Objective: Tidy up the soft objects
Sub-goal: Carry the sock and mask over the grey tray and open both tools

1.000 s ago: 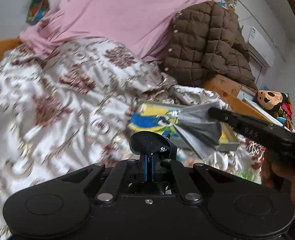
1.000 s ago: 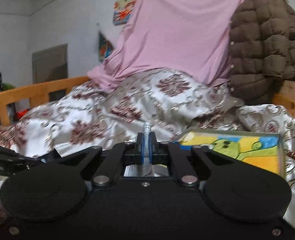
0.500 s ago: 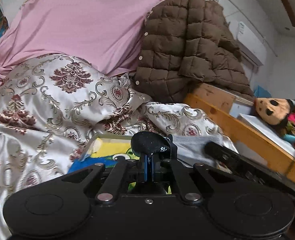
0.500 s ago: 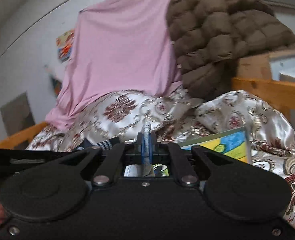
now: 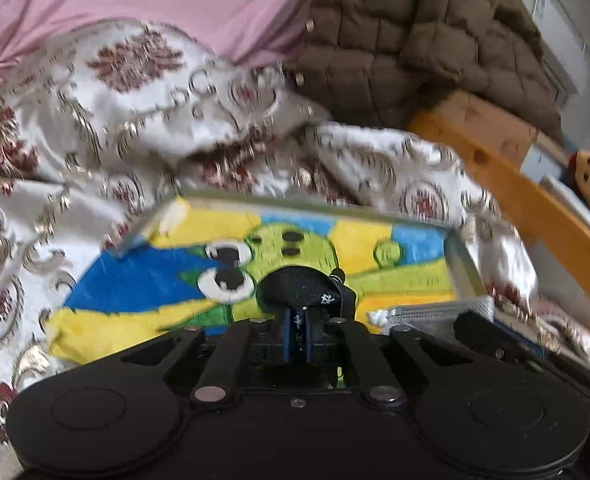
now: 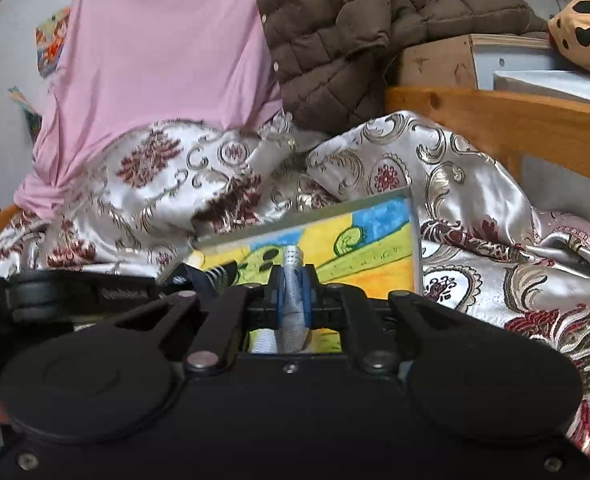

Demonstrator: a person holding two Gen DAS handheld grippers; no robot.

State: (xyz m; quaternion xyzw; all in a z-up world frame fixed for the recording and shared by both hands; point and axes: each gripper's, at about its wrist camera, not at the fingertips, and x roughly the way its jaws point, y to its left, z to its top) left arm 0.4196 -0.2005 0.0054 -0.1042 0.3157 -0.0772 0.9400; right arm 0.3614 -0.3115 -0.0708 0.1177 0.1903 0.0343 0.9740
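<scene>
My left gripper (image 5: 298, 334) is shut on a black sock (image 5: 299, 290) and holds it over a framed cartoon picture (image 5: 167, 276) lying on the bed. My right gripper (image 6: 293, 304) is shut on a grey dotted sock (image 6: 292, 276) and holds it over the same picture (image 6: 379, 248). The grey sock also shows at the right of the left wrist view (image 5: 435, 312). The left gripper's body and a striped part of the black sock (image 6: 219, 274) show at the left of the right wrist view.
A patterned satin quilt (image 5: 75, 128) covers the bed. A pink cloth (image 6: 155, 52) and a brown quilted jacket (image 6: 335, 32) lie at the back. A wooden bed rail (image 6: 515, 120) runs on the right, with a plush toy (image 6: 583, 28) beyond it.
Both grippers, still shut on their socks, have moved closer over the framed picture, which now fills more of both views. The views have swung right and downward.
</scene>
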